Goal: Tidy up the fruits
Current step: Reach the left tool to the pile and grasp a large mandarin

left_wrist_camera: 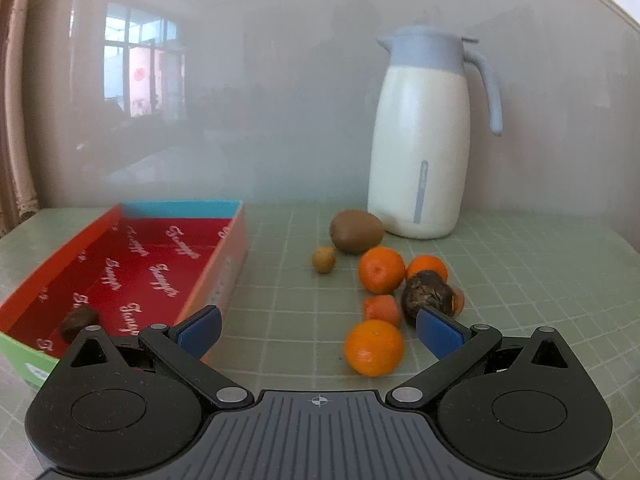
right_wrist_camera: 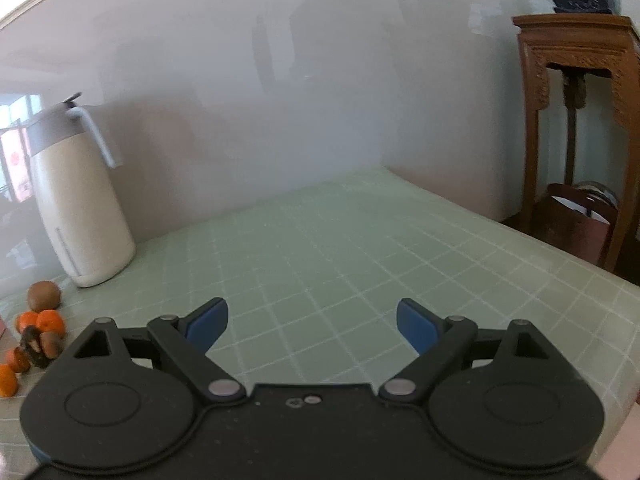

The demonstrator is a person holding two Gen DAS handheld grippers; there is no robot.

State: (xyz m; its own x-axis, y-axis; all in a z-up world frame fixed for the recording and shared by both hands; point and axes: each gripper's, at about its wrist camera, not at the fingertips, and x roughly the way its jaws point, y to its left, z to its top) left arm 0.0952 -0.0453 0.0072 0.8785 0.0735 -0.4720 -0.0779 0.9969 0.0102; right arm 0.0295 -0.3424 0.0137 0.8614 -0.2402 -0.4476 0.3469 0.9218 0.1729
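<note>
i'm seeing the left hand-held gripper with jaws standing wide apart, nothing between the blue pads, hovering over the table. the right hand-held gripper is also standing apart and empty, looking over bare green surface. the fruits are sitting loose in a cluster just ahead of the left one: a fuzzy brown oval kiwi, a small round tan fruit just beside it, a smooth glossy round orange, another orange nearest me, more orange pieces behind, and a dark rough wrinkled round fruit touching them. to the left is lying a shallow rectangular cardboard box, red printed lining with script lettering, orange and blue walls, one dark fruit inside its near corner. a tall cream matte jug with grey-blue lid and handle is standing upright behind the kiwi. table is showing a pale green mat with white grid lines. glossy grey wall is reflecting a window. a carved wooden stand is sitting at right.
</note>
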